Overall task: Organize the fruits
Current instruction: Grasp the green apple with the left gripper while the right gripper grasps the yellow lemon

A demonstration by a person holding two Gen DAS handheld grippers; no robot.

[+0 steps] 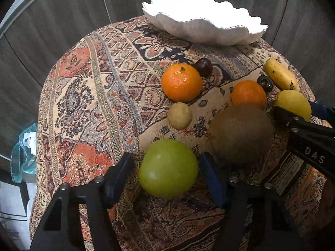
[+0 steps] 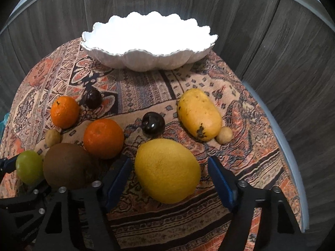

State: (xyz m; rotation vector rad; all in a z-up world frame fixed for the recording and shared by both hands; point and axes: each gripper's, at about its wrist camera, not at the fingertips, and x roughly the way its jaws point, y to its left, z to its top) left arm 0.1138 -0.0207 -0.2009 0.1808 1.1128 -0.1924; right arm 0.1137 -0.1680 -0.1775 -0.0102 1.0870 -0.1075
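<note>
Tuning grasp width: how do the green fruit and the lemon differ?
The green fruit, between the left gripper fingers, is smooth, round and smaller. The lemon, between the right gripper fingers, is yellow, matte, oval and larger. Both lie on the patterned cloth, gaps beside the pads, bowl empty.

Right gripper (image 2: 169, 177) straddles the lemon (image 2: 167, 170) on the cloth-covered desk (image 2: 251, 156), pads not pressing. White bowl (image 2: 146, 60) stands beyond, other fruit between.

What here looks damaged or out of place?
Only the elongated yellow fruit: dark blotches mark its skin, largest at its near end. Nothing is spilled; the white bowl stands upright, no fruit visible inside.
</note>
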